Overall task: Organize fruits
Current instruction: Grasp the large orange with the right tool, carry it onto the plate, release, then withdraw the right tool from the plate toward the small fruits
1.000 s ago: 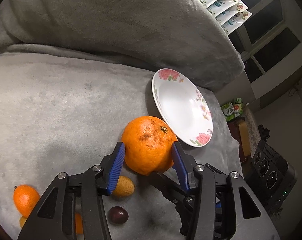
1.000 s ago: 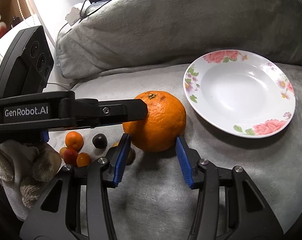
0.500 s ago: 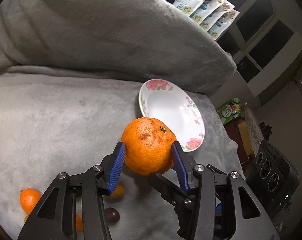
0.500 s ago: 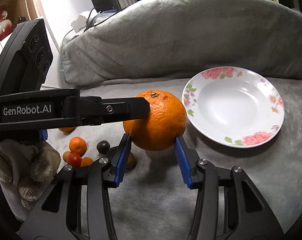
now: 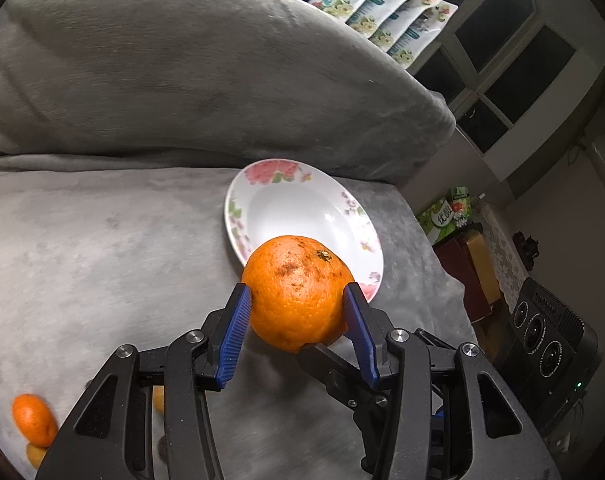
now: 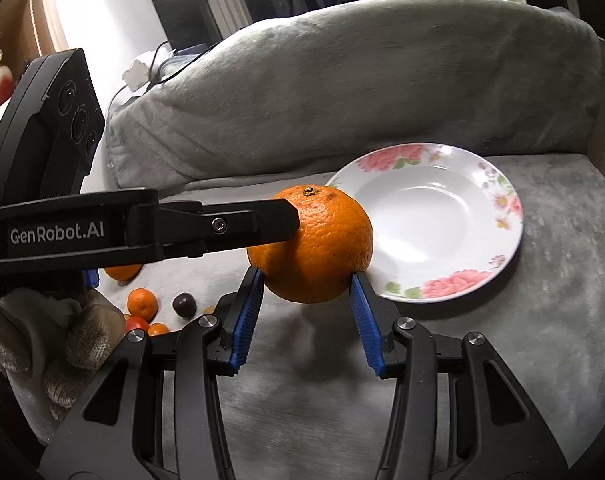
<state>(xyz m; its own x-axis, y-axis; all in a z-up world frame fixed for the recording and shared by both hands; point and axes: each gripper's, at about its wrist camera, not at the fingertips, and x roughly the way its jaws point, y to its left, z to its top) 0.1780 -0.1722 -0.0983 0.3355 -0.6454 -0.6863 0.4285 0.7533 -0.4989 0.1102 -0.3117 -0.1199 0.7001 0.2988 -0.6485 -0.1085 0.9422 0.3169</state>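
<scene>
A large orange (image 5: pixel 298 292) hangs above the grey blanket, just in front of the white flowered plate (image 5: pixel 238 216). My left gripper (image 5: pixel 298 300) is shut on it, blue pads pressing both sides. My right gripper (image 6: pixel 306 280) grips the same orange (image 6: pixel 314 240) lower down, from a crossing direction. The left gripper's black finger (image 6: pixel 262 220) lies against the orange's left side in the right wrist view. The plate (image 6: pixel 502 200) holds nothing. Small fruits lie behind on the blanket: a mandarin (image 6: pixel 142 302), a dark round fruit (image 6: pixel 183 304) and a red one (image 6: pixel 136 324).
A big grey pillow (image 5: pixel 182 60) rises behind the plate. The blanket's right edge drops off beside a black camera box (image 5: pixel 550 344) and green packets (image 5: pixel 446 216). A gloved hand (image 6: pixel 42 340) holds the left gripper. A small mandarin (image 5: pixel 34 418) lies far left.
Both grippers have risen with the orange held between them and carried it toward the plate. The small fruits have fallen back toward the lower left of both views.
</scene>
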